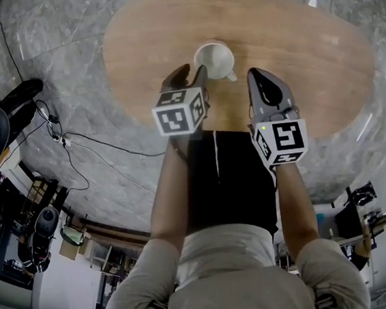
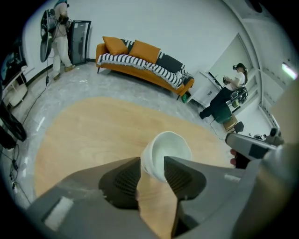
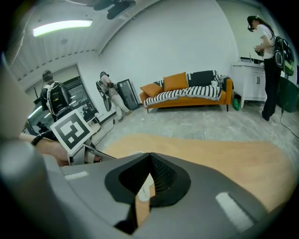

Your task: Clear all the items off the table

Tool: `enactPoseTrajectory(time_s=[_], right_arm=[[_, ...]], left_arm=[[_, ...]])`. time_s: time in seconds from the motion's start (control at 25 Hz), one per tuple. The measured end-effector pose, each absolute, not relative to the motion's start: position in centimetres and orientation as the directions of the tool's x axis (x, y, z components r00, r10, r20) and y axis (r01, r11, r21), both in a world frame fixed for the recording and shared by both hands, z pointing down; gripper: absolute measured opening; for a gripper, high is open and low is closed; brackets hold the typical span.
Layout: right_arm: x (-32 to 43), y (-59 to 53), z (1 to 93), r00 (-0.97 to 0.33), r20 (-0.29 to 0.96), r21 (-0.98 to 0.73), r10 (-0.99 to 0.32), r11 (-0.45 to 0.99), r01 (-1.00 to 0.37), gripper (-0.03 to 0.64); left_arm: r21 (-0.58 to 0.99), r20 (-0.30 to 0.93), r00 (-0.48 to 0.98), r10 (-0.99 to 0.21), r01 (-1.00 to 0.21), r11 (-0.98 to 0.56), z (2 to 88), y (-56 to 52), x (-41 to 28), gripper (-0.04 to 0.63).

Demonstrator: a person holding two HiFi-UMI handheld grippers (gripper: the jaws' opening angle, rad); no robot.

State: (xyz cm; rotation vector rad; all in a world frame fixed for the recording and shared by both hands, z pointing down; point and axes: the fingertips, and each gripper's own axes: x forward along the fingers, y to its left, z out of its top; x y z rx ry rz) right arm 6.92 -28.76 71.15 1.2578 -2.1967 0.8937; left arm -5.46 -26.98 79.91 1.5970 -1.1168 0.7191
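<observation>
The white cup (image 1: 214,59) stood upright on the wooden desk (image 1: 310,59), toward the person's side and in from the near rim, with nothing else on the top. Its small handle pointed toward the person and a little right.

The left tool (image 1: 195,75) had its jaws part open. In the left gripper view its tips (image 2: 152,161) flanked the cup (image 2: 166,151) low on the near wall, and no firm squeeze showed. The hold looked shallow, with only the tips reaching the cup, so closing there would likely pinch a curved, glossy wall that could slide out forward. If one tip met the wall first, the cup would probably skate across the smooth desk or tip over. A lift on such a thin bite risked dropping the cup onto the desk or the stone floor.

The right tool (image 1: 259,76) hung just beside the cup on the handle side, its jaws closed on nothing (image 3: 150,156). Swung left, it could knock the handle and turn the cup out of the left jaws.

Beyond the cup the desk (image 2: 84,135) ran bare to its far curve, leaving open room ahead and to both sides. The near rim lay close under both tools, so a pull straight back would soon carry the cup over that edge. A cable (image 1: 89,146) trailed on the floor (image 1: 66,61) well to the left.
</observation>
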Motion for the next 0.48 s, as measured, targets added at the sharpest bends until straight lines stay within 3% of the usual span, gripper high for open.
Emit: enactPoseTrajectory(time_s=[0.2,0.48], right_arm=[[7.3,-28.7,71.7,-0.477,0.665,-0.322,-0.575,0.355,-0.878,0.006],[7.5,-28.5,72.2,-0.483,0.672,-0.336,-0.561,0.350,-0.874,0.006]], left_arm=[[0.432,0.875,0.404,-0.266,-0.900,0.056,81.1,-26.8,-5.2,0.167],[0.402,0.901,0.382,-0.206,-0.914,0.061,82.7,-27.3,-4.8,0.166]])
